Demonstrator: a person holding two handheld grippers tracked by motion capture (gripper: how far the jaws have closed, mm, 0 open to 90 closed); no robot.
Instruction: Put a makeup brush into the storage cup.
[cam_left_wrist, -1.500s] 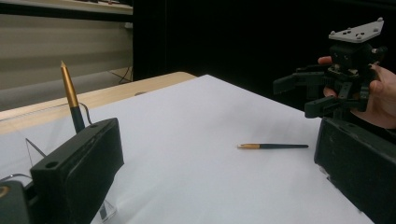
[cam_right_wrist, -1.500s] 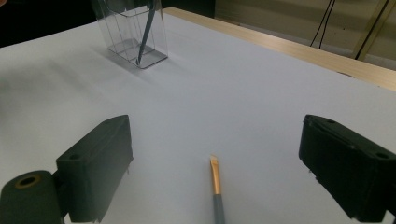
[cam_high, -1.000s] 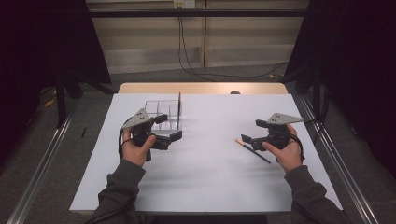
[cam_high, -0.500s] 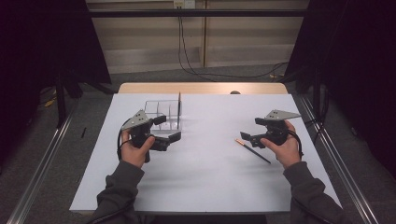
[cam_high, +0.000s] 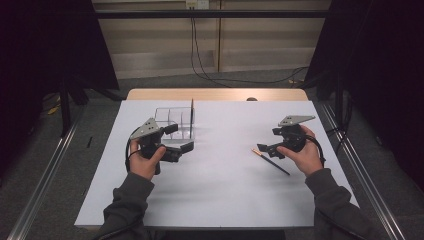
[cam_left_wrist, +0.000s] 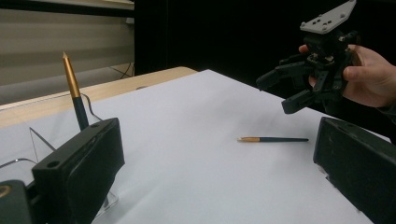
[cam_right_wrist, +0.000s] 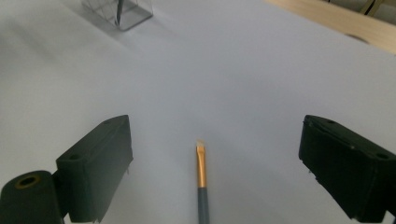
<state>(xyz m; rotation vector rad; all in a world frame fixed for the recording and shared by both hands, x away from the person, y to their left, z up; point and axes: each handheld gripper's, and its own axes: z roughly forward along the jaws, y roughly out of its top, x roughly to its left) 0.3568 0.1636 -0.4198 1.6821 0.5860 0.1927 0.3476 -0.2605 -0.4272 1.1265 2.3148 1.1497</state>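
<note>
Brush (cam_high: 270, 161) flat on table | right gripper (cam_high: 266, 149) lifted off it, jaws apart | left gripper (cam_high: 181, 151) unmoved, apart

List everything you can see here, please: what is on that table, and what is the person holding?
Loose brush: one, gold and dark, lying on the sheet under the right claw.
Standing brush: one, gold and dark, upright in the organiser.
Clear organiser: one, see-through, beside the left claw.
White sheet: one, covering the table.
Wooden table: one, tan, far edge showing.
Left claw: one, black, open.
Right claw: one, black, open above the loose brush.
</note>
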